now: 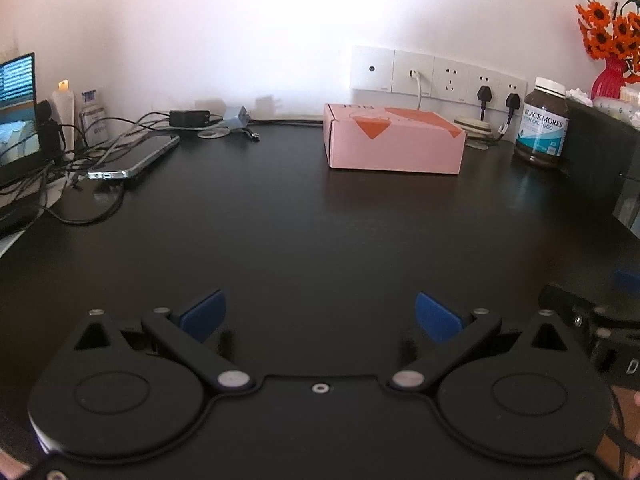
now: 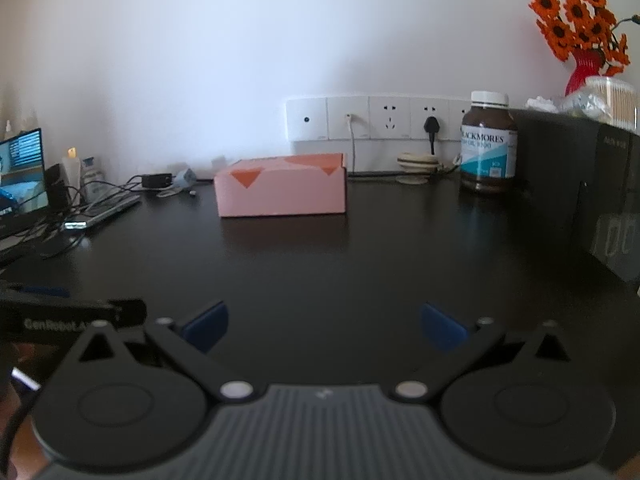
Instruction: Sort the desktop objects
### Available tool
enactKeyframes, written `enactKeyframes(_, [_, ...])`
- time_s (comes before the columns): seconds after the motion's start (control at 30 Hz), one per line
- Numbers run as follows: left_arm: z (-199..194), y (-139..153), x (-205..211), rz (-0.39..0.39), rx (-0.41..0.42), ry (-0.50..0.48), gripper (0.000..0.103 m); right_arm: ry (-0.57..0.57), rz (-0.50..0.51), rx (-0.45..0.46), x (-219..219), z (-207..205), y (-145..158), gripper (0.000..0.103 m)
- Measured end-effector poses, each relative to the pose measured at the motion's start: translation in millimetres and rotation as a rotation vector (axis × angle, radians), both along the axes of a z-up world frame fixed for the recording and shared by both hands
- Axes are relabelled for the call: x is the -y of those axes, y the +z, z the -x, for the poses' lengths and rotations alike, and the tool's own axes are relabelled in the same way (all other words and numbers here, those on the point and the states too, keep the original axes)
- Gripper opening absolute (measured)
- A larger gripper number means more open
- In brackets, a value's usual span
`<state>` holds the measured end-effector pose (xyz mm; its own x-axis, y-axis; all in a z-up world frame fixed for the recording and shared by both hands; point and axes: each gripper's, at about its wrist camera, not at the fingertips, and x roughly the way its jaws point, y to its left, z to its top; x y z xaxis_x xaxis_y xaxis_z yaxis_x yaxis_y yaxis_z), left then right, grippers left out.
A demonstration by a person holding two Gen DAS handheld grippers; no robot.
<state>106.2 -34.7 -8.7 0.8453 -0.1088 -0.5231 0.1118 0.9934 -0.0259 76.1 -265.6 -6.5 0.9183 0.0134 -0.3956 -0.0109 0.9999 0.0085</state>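
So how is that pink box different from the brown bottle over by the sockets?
The pink box is low, flat-sided cardboard with orange triangles; the brown bottle is round, dark and see-through, with a white cap and a teal-and-white label. The pink box lies flat near the middle of the desk; the brown bottle stands upright farther right, beside a black unit. Both are closed, sit near the back wall, and are untouched.

Two black handheld tongs with blue finger pads

The left tongs (image 1: 320, 312) have a smooth matte black body, two round disc housings, triangular cut-outs, silver pivot pins and a small centre screw; the pads (image 1: 204, 314) are blue. The right tongs (image 2: 324, 322) match them, but with a ribbed grey centre panel. White lettering marks the side of the left tongs' body in the right wrist view.
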Motion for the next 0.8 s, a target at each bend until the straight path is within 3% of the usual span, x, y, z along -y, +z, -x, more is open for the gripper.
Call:
enactKeyframes(0.37, [31.8, -5.3, -5.1, -0.04, 0.009, 0.03, 0.103, 0.007, 0.045, -0.012, -8.2, 27.8, -0.1, 0.102])
enactKeyframes(0.8, [21.2, -10.1, 1.0, -0.042, 0.007, 0.02, 0.103, 0.004, 0.047, -0.01, -9.1, 16.9, -4.9, 0.102])
